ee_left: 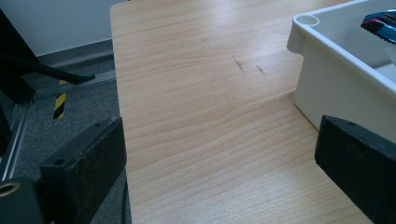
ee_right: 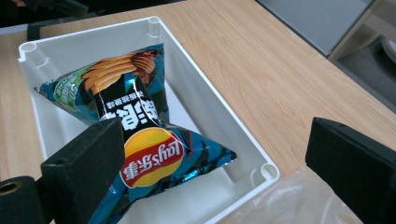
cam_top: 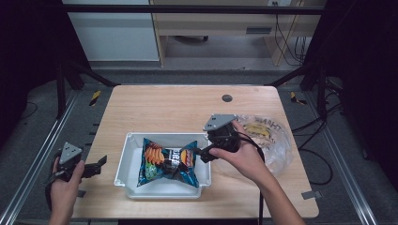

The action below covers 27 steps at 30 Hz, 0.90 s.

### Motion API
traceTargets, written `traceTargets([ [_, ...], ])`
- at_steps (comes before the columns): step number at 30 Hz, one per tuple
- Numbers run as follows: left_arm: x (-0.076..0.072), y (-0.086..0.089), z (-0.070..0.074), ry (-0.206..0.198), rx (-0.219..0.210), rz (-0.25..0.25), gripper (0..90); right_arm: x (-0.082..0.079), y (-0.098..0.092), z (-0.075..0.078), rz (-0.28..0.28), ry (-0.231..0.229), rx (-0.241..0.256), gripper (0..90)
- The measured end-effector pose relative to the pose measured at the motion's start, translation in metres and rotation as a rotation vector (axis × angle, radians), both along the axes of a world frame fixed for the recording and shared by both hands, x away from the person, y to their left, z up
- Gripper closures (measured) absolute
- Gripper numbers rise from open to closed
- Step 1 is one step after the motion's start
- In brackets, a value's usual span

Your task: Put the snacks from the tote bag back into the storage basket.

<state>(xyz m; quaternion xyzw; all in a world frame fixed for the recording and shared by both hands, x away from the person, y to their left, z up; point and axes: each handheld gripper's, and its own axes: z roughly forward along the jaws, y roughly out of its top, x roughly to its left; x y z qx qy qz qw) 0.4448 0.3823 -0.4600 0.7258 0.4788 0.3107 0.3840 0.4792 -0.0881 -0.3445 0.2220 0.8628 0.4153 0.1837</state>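
The right gripper (cam_top: 205, 153) has its fingers (ee_right: 88, 168) spread wide with nothing between them, poised at the right-hand rim of the white tray (cam_top: 123, 157), and the chip bag (cam_top: 169, 161) lies directly ahead of and just below them, one black finger already over the bag's near end in the right gripper view. That is the relation the next move depends on: the bag's long axis runs across the tray from left to right in the high view, so it points nearly straight at these fingers, which would have to close across the near gusset or crimped corner rather than around the bag's full width. The right hand (cam_top: 244, 157) is much the nearer; the left gripper (cam_top: 96, 166) sits well apart at the left edge of the bench (cam_top: 178, 105), its fingers (ee_left: 88, 163) also parted and empty, aimed along the bare wood towards the tray's outer wall. The bag is glossy teal foil, puffed with air and creased, printed with a red-and-yellow logo and ridged chips; it will likely crumple and slide under a pinch. The tray is smooth rigid plastic with rounded corner posts. Behind the right hand lies a soft, clear plastic bag (cam_top: 277, 140), wrinkled, with something yellow inside.
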Motion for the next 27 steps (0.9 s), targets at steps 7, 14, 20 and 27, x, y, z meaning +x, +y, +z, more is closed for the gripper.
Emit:
traceTargets([
  [7,0.000,0.000,0.000,0.001,0.003,-0.001,2.0,-0.004,-0.015,0.003,-0.045,-0.021,0.020,5.2],
  [14,0.000,0.000,0.000,-0.001,-0.002,0.003,2.1,-0.009,-0.031,0.004,-0.110,-0.045,0.034,5.0],
  [20,-0.001,0.000,0.000,0.000,0.001,-0.001,2.0,-0.016,-0.045,0.004,-0.190,-0.072,0.047,4.9],
  [27,-0.001,0.000,0.000,0.000,0.000,0.001,2.1,-0.022,-0.065,-0.002,-0.281,-0.075,0.062,4.9],
])
